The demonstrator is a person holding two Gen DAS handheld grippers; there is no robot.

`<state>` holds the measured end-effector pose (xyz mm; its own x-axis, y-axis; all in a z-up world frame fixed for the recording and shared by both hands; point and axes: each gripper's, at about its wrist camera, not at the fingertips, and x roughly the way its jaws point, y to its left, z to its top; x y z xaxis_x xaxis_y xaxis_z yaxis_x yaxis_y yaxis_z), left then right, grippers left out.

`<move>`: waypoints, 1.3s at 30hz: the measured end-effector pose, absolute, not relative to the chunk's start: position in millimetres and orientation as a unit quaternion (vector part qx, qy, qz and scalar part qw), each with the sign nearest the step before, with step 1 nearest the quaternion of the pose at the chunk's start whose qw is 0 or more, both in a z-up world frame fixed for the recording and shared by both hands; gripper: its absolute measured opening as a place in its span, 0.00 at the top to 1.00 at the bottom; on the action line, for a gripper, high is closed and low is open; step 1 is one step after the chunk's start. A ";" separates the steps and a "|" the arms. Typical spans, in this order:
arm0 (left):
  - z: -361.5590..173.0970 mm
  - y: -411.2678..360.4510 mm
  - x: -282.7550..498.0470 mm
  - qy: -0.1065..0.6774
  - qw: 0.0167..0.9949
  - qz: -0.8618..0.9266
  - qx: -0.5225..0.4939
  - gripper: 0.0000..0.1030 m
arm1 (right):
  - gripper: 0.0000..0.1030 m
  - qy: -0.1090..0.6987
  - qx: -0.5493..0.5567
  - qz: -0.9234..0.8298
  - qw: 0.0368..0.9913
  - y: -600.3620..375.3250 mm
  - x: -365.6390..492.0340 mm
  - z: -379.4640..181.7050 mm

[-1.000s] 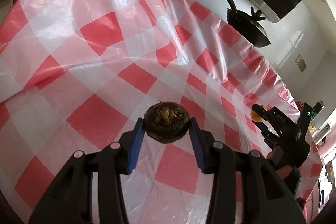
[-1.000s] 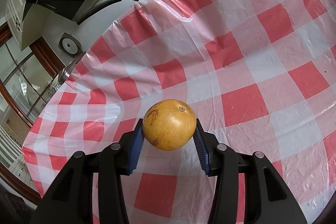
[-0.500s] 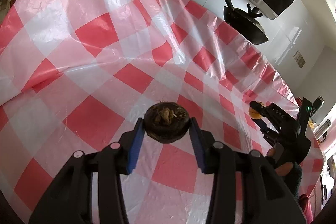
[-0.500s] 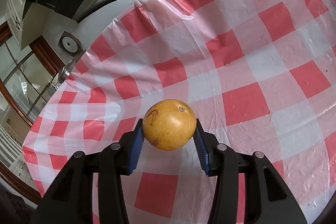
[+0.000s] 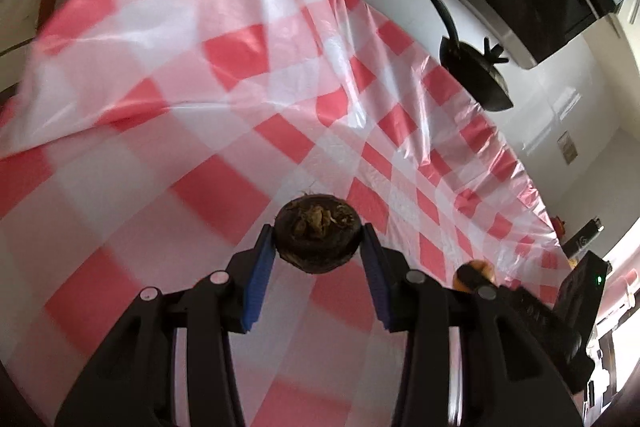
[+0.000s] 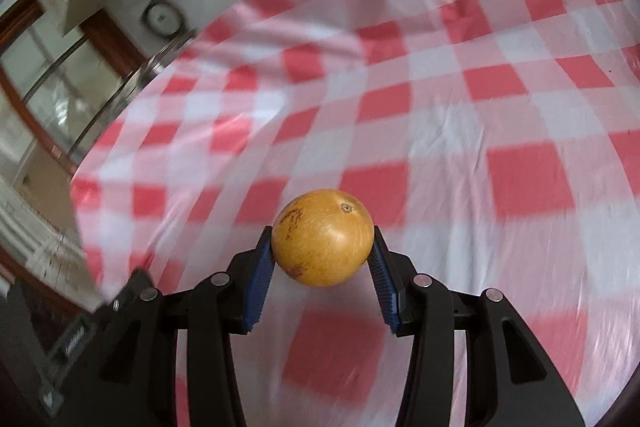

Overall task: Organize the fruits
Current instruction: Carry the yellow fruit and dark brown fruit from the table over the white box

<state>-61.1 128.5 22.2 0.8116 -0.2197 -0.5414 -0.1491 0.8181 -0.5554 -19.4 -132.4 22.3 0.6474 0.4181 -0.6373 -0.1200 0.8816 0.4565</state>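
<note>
Orange fruit clamped between right claw pads

Left hand-held gripper, right hand-held gripper: black plastic bodies, ribbed blue pads, silver pivot screws.

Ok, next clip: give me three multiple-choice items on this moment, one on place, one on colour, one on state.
1. Where is the dark brown fruit?
A. between the left tool's pads
B. lying on the cloth
C. in a bowl

2. What colours is the tablecloth?
A. blue and white
B. red and white checks
C. plain green

3. What state is the right tool in?
A. open and empty
B. shut on the orange-yellow fruit
C. lying on the table

Key: 1 A, the left tool's blue pads flank it; 2 B, checks fill both views; 3 B, both pads press its sides.
</note>
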 end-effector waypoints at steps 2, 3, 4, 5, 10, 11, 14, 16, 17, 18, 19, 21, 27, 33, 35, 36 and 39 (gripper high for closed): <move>25.5 131.0 -78.8 0.300 0.908 -0.016 -0.293 0.58 | 0.56 0.392 0.176 0.170 0.887 -117.9 -41.8 23.3; 27.2 133.4 -90.9 0.297 0.910 -0.016 -0.289 0.58 | 0.56 0.392 0.171 0.178 0.886 -111.8 -50.5 23.6; 28.3 135.6 -100.4 0.295 0.911 -0.016 -0.287 0.58 | 0.56 0.392 0.163 0.187 0.886 -105.0 -59.1 23.5; 29.1 139.4 -112.6 0.293 0.913 -0.015 -0.284 0.58 | 0.56 0.392 0.151 0.198 0.886 -94.7 -70.9 23.3; 31.6 157.2 -150.3 0.289 0.919 -0.001 -0.268 0.58 | 0.56 0.389 0.105 0.242 0.883 -55.6 -110.3 25.0; 32.4 160.6 -156.4 0.287 0.920 0.001 -0.265 0.57 | 0.56 0.388 0.096 0.251 0.882 -48.1 -117.9 26.0; 34.1 170.1 -172.2 0.286 0.923 0.005 -0.257 0.57 | 0.56 0.386 0.070 0.275 0.878 -27.5 -138.5 28.0; 33.3 177.3 -183.4 0.286 0.924 0.008 -0.253 0.57 | 0.56 0.386 0.058 0.283 0.876 -20.3 -148.4 28.3; 32.6 179.8 -186.7 0.287 0.924 0.009 -0.251 0.57 | 0.56 0.385 0.052 0.286 0.876 -16.5 -152.4 28.1; 31.2 183.9 -193.8 0.288 0.925 0.011 -0.248 0.57 | 0.56 0.385 0.046 0.290 0.875 -12.5 -156.6 27.9; 29.8 187.3 -199.9 0.289 0.925 0.013 -0.246 0.57 | 0.56 0.386 0.041 0.294 0.874 -8.6 -161.1 27.4; 26.2 194.8 -213.7 0.292 0.926 0.019 -0.240 0.57 | 0.56 0.387 0.030 0.302 0.871 -0.7 -168.4 26.0; 20.2 227.5 -255.3 0.293 0.923 0.051 -0.244 0.57 | 0.56 0.377 -0.023 0.350 0.857 36.3 -198.6 22.8; 16.8 263.3 -299.5 0.287 0.919 0.093 -0.254 0.57 | 0.56 0.359 -0.087 0.420 0.829 80.5 -241.3 18.5; 11.0 272.7 -310.3 0.291 0.915 0.105 -0.258 0.57 | 0.56 0.356 -0.113 0.438 0.817 94.4 -255.2 13.3; 5.5 278.4 -316.1 0.297 0.912 0.114 -0.259 0.57 | 0.56 0.356 -0.127 0.445 0.812 100.8 -261.8 9.5; -11.5 291.4 -330.1 0.316 0.903 0.138 -0.258 0.57 | 0.56 0.358 -0.169 0.465 0.792 119.5 -281.0 -4.8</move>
<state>-330.1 291.4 -11.5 0.7627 0.0852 -0.6411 -0.4113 0.8290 -0.3790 -281.0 119.5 -4.8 0.3108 0.6149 -0.7248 -0.8573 0.5107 0.0656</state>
